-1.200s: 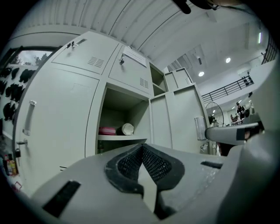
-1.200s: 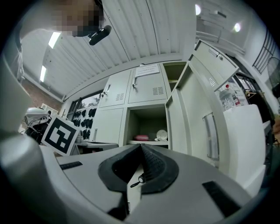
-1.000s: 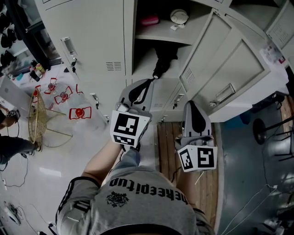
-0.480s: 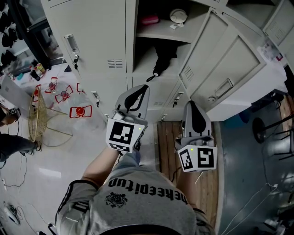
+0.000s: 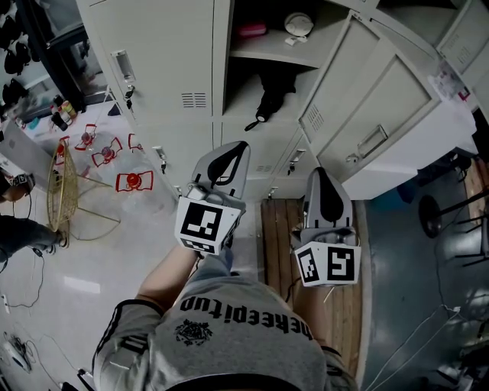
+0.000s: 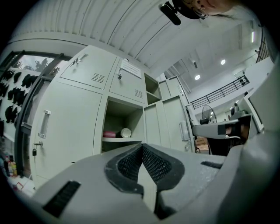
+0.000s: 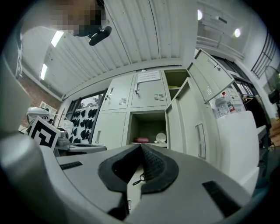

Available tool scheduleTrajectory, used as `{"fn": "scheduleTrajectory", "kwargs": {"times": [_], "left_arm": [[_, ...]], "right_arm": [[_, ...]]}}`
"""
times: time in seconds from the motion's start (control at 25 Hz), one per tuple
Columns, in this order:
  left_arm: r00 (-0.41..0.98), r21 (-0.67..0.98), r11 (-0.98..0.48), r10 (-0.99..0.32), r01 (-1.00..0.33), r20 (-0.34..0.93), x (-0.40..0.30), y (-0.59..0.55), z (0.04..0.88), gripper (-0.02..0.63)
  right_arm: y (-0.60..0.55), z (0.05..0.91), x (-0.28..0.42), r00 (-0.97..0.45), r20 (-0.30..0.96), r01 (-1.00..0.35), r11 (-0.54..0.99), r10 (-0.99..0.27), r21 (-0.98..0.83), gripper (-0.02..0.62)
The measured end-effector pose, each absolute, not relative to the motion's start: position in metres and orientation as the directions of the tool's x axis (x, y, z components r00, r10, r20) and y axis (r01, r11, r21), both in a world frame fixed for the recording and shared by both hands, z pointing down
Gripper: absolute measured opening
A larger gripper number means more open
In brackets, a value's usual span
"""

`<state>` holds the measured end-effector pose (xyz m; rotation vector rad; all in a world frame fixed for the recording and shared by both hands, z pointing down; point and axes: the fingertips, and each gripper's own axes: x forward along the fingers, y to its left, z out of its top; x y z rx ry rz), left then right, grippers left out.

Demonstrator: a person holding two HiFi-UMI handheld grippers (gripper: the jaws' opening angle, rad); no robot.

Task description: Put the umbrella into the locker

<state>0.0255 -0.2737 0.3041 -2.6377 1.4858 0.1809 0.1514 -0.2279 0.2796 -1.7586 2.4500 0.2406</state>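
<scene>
A folded black umbrella (image 5: 270,93) lies in the open locker (image 5: 299,130), in the compartment under the shelf, its handle end (image 5: 253,124) sticking out over the front lip. My left gripper (image 5: 242,144) is shut and empty, a short way in front of and below that handle. My right gripper (image 5: 318,171) is shut too, further right, in front of the lower lockers. In the left gripper view the pads (image 6: 151,162) meet before the open compartment (image 6: 122,124). The right gripper view has its closed pads (image 7: 153,164) below the same compartment (image 7: 148,124).
A pink item (image 5: 250,31) and a white round thing (image 5: 298,23) sit on the locker's shelf. The locker door (image 5: 382,114) swings out wide to the right. A wire chair (image 5: 65,195) and red frames (image 5: 131,181) stand on the floor at left. Wooden boards (image 5: 276,237) lie underfoot.
My left gripper has drawn back from the umbrella's handle toward the person. The umbrella stays in the locker. The right gripper has hardly shifted.
</scene>
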Motion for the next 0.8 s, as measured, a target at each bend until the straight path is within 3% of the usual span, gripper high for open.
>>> {"fn": "scheduleTrajectory", "kwargs": {"times": [0.8], "left_arm": [[0.545, -0.023, -0.549, -0.824, -0.836, -0.153, 0.040, -0.271, 0.306, 0.003]], "right_arm": [[-0.223, 0.283, 0.162, -0.312, -0.183, -0.950, 0.308, -0.932, 0.051, 0.003]]}}
